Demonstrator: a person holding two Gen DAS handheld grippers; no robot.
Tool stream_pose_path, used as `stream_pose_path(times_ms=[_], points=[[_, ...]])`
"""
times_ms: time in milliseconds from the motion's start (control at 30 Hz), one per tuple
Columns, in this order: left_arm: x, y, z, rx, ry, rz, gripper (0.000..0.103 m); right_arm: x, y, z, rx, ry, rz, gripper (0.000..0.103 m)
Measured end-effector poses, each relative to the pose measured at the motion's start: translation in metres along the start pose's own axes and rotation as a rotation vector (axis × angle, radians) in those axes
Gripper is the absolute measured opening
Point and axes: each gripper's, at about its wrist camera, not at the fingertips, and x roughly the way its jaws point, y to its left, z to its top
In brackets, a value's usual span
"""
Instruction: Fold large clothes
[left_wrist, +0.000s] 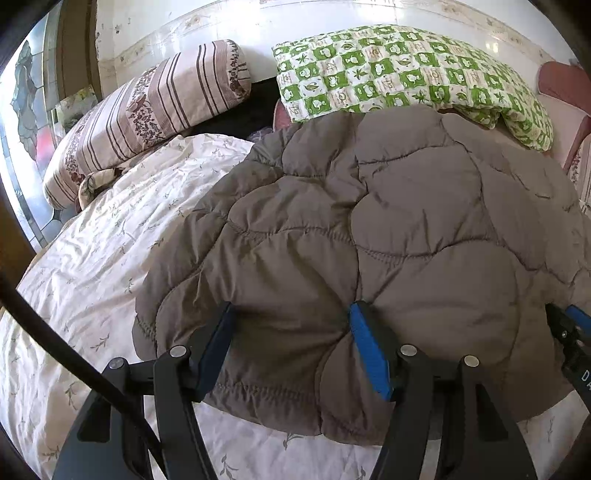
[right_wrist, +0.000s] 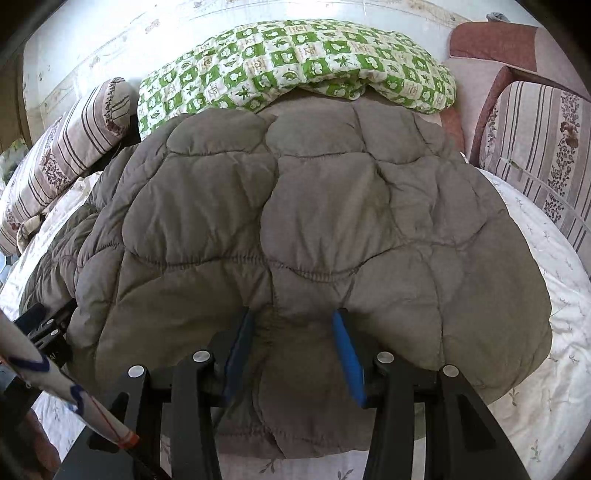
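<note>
Two grippers down on the near hem of the grey quilted jacket (left_wrist: 369, 229), spread flat on the floral bedsheet (left_wrist: 81, 258) below the green checked blanket (left_wrist: 406, 70). Left gripper (left_wrist: 291, 354) and right gripper (right_wrist: 291, 354) both half spread, puffy hem bulging between the blue pads, firm pinch hard to tell. Next, probably: squeeze shut, lift, carry the hem toward the collar.

Sunlit bed (left_wrist: 81, 266), striped bolster (left_wrist: 147, 114), white wall (left_wrist: 295, 22) behind.
</note>
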Motion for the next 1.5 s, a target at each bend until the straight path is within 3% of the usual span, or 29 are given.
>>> stream_pose_path(times_ms=[600, 833, 1000, 1200, 1333, 1500], points=[[-0.002, -0.001, 0.004, 0.001, 0.045, 0.010, 0.064, -0.007, -0.007, 0.001, 0.026, 0.033, 0.031, 0.050], [-0.012, 0.008, 0.009, -0.040, 0.082, -0.022, 0.063, -0.027, -0.028, 0.008, 0.133, 0.003, 0.082, 0.051], [-0.018, 0.019, 0.012, -0.072, 0.094, -0.021, 0.063, -0.038, -0.058, 0.013, 0.217, -0.038, 0.028, 0.051], [-0.015, 0.047, 0.018, -0.147, 0.098, 0.033, 0.063, -0.019, -0.100, 0.006, 0.389, 0.049, 0.064, 0.050], [0.003, 0.055, 0.014, -0.156, 0.166, 0.039, 0.064, -0.006, -0.103, 0.003, 0.407, 0.101, 0.085, 0.050], [0.004, 0.055, 0.016, -0.137, 0.180, 0.038, 0.065, -0.010, -0.112, 0.004, 0.444, 0.110, 0.133, 0.050]])
